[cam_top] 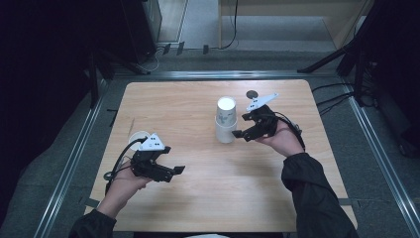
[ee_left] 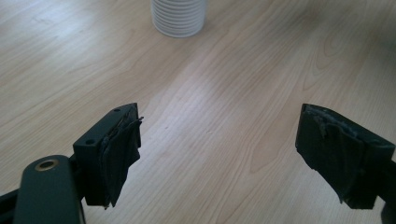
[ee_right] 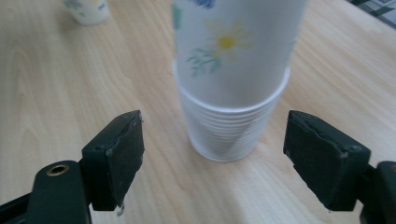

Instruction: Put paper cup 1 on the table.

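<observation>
A flower-printed paper cup (cam_top: 226, 110) is stacked with a ribbed white cup (cam_top: 225, 133), which stands at the table's middle. My right gripper (cam_top: 241, 125) is just right of this stack, open. In the right gripper view its pads (ee_right: 116, 154) stand apart from the ribbed cup (ee_right: 226, 133) on both sides, and the flowered cup (ee_right: 233, 46) rises above. My left gripper (cam_top: 174, 173) hovers open near the front left over bare wood. The left gripper view has that gripper (ee_left: 219, 154) with nothing between its jaws and the ribbed cup (ee_left: 179, 18) far ahead.
Another paper cup (cam_top: 139, 136) stands behind the left hand, also seen as a small flowered cup (ee_right: 88, 10) in the right gripper view. A small dark disc (cam_top: 251, 93) lies near the table's far edge. The wooden table (cam_top: 163, 104) is ringed by metal rails.
</observation>
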Tool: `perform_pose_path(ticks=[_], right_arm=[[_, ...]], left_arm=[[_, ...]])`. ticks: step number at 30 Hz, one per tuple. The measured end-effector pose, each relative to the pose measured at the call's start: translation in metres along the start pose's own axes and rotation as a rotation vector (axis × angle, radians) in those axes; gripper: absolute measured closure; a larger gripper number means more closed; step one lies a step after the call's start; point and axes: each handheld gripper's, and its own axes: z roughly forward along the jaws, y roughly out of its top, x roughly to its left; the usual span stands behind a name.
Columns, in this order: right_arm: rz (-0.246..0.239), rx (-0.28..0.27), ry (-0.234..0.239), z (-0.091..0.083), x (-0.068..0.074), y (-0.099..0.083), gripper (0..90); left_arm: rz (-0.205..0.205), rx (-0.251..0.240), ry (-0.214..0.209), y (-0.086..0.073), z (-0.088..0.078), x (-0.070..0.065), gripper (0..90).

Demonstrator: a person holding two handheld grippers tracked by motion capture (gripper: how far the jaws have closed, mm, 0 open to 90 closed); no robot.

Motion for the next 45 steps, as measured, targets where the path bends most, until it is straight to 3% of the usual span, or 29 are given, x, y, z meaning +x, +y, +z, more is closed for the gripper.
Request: perform_pose_path(ticks=[1, 6, 10, 26, 33, 38, 45], right_arm=[[-0.009, -0.001, -0.016, -0.001, -0.001, 0.002, 20.6], [-0.023, -0.020, 0.000, -0.005, -0.007, 0.010, 20.5], [-0.040, -0.021, -0.003, -0.006, -0.007, 0.018, 20.3], [-0.052, 0.049, 0.047, 0.005, -0.018, 0.055, 19.6], [-0.075, 0.070, 0.045, 0.010, -0.013, 0.075, 20.3], [-0.076, 0.076, 0.023, 0.012, -0.011, 0.079, 23.8], [-0.105, 0.074, 0.033, 0.008, -0.008, 0.077, 31.9]], left_arm=[[0.001, 0.006, -0.007, 0.000, 0.003, -0.001, 14.2], [0.011, 0.018, -0.021, -0.005, 0.017, -0.005, 14.6], [0.046, 0.049, -0.031, -0.007, 0.025, -0.009, 14.6], [0.058, 0.053, -0.072, -0.006, 0.034, -0.005, 14.6], [0.068, 0.063, -0.087, -0.005, 0.039, -0.007, 14.7], [0.089, 0.074, -0.101, -0.003, 0.043, -0.011, 14.6], [0.101, 0.083, -0.112, -0.003, 0.045, -0.012, 14.6]])
